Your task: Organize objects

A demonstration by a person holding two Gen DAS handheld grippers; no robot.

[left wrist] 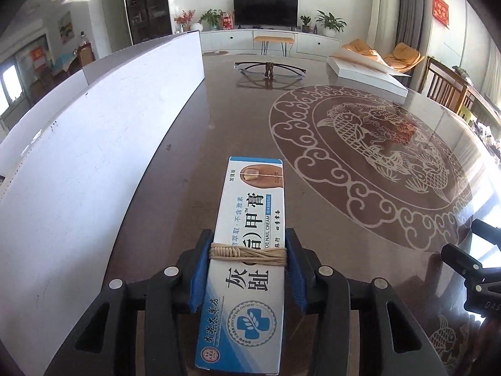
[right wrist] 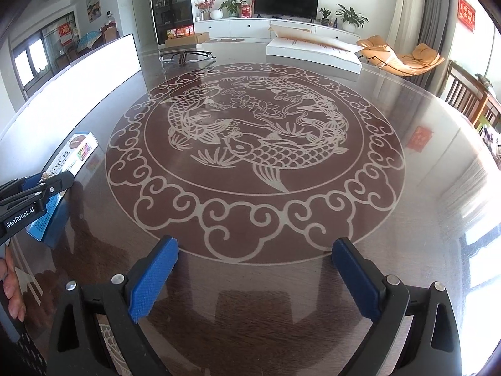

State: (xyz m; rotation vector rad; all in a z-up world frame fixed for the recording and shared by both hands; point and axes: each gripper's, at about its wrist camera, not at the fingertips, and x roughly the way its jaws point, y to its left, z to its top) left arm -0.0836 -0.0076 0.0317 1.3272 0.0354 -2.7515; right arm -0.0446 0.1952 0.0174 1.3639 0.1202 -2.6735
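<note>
A long white and blue ointment box [left wrist: 250, 250] with a cord wound round its middle sits between the blue pads of my left gripper [left wrist: 249, 244], which is shut on it. The box points away from me over the brown table [left wrist: 219, 109], beside a white board. From the right wrist view the same box [right wrist: 67, 163] shows at the far left, clamped in the left gripper [right wrist: 47, 185]. My right gripper [right wrist: 253, 253] stands open above the table's fish pattern [right wrist: 250, 131] with nothing between its fingers.
A tall white board [left wrist: 103, 144] runs along the table's left side. A pair of glasses [left wrist: 269, 68] lies at the far end, and a flat white box [left wrist: 366, 75] sits at the far right. Chairs [left wrist: 451, 87] stand beyond the right edge. A person's fingers [right wrist: 12, 291] show at lower left.
</note>
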